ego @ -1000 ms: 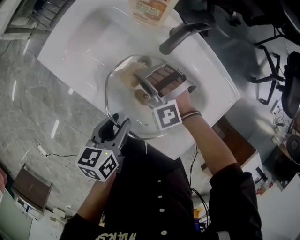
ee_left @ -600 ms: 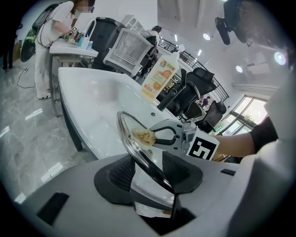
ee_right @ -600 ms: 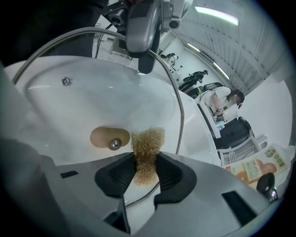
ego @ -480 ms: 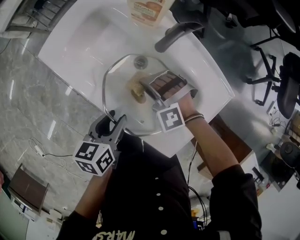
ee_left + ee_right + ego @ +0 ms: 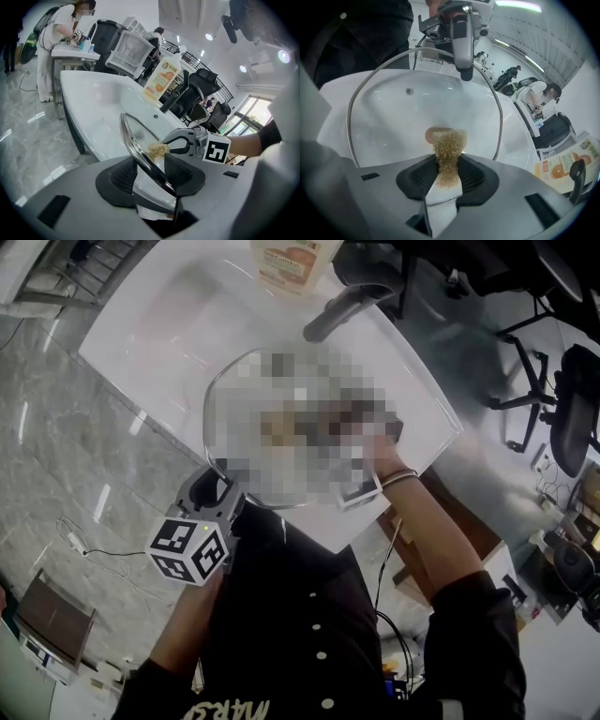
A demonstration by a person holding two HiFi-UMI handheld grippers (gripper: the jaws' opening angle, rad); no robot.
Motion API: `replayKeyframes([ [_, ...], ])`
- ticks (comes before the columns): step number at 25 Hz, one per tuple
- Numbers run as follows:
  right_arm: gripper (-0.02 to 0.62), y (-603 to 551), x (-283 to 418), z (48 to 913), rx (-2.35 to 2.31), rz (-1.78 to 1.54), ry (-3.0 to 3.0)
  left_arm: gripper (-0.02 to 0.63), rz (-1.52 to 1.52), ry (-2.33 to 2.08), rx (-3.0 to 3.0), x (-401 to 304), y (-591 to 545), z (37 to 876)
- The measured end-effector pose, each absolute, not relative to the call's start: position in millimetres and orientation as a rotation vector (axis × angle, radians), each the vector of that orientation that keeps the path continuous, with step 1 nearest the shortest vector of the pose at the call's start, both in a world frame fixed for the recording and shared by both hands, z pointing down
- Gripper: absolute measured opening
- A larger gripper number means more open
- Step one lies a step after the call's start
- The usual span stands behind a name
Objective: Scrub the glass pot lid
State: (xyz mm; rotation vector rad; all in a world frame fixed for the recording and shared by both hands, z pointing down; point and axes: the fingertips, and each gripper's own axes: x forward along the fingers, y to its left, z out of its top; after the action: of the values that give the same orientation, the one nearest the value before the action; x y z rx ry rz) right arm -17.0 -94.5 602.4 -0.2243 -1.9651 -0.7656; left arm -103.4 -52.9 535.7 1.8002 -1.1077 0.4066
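Left gripper (image 5: 152,174) jaws clamp the metal rim of the lid (image 5: 133,138), holding the round glass tilted on edge over a smooth white sink (image 5: 93,103). Right gripper (image 5: 449,176) jaws pinch a tan, wiry scrubber (image 5: 449,143) against the glass near its centre. Basin lies open all around.

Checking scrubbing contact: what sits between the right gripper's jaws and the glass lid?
A tan fibrous scrubber, clamped in the right gripper, bridges to the lid; its tip looks pressed on the glass. The right gripper view shows it.
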Motion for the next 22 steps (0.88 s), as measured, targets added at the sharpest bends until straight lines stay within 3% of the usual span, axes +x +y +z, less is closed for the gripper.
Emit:
replayKeyframes([
  [22,0.140,-37,41,597,-0.424,-0.710,-1.870,0.196,0.400,-1.123,1.791,-104,-52,535],
])
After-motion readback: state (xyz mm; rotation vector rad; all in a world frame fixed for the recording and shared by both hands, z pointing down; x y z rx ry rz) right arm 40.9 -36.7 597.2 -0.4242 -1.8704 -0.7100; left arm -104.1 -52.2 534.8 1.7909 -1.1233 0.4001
